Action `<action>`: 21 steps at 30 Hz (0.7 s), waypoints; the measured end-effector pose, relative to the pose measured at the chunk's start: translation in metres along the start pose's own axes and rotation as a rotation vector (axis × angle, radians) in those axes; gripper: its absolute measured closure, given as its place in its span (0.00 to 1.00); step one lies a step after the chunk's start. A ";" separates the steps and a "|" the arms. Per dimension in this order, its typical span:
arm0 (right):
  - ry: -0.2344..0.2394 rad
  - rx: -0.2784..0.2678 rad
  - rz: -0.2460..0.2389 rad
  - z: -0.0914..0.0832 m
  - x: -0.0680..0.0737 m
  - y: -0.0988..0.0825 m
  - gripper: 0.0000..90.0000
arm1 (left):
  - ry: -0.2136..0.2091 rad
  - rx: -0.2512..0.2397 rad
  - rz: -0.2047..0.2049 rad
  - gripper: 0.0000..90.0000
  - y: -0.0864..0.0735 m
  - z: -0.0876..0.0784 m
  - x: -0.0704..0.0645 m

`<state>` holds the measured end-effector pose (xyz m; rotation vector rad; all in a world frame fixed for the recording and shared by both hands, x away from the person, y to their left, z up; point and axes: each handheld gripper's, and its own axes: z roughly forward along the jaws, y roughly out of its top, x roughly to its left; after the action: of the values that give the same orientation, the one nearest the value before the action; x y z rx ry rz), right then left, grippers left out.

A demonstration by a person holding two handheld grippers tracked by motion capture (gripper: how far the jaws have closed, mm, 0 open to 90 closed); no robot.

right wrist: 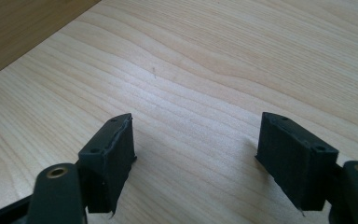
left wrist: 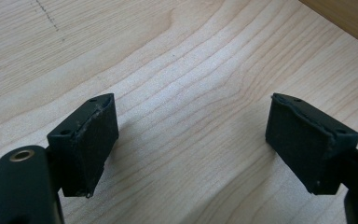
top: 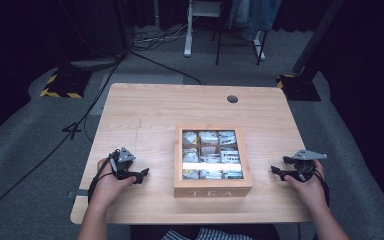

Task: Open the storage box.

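table (top: 145, 107): pale wood top that carries everything; both tongs rest low on its near half, probably because bare wood on either side of the box gives them a steady place to start from.
tea box (top: 213, 189): wooden, lid shut, a glass pane on top showing tea packets in compartments, and "TEA" on the near wall. It sits square to the person, midway between the two tongs and apart from both, so either one can get to a side wall or to the lid's front edge. In the left gripper view a darker wooden wall (left wrist: 349, 18) crosses the top right corner; in the right gripper view the same darker wood (right wrist: 23, 28) fills the top left corner. I take both for the box's sides.
left gripper (top: 144, 173): to the left of the box, tips aimed at its left wall. Jaws wide apart in its own view (left wrist: 192, 140), with nothing but wood grain between them.
right gripper (top: 274, 171): to the right of the box, tips aimed at its right wall. Jaws wide in its own view (right wrist: 195, 154), holding nothing.
hands: each is wrapped round its tool from behind, forearms coming in low and angled slightly inward, mirrored about the box.
step in hand, as I judge it: opening the box has not begun.
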<state>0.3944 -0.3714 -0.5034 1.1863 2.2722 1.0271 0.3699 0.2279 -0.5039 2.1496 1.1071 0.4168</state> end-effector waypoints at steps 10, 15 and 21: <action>-0.001 0.003 -0.001 0.000 0.001 0.000 0.29 | 0.000 0.000 0.000 0.20 0.000 0.000 0.000; -0.001 0.003 -0.001 0.000 0.001 0.000 0.29 | -0.001 0.000 0.000 0.20 0.000 0.000 0.000; 0.000 0.002 -0.001 0.000 0.000 0.000 0.29 | 0.000 0.000 0.000 0.20 0.000 0.000 0.000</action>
<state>0.3940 -0.3712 -0.5035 1.1861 2.2740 1.0241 0.3699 0.2278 -0.5039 2.1492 1.1072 0.4164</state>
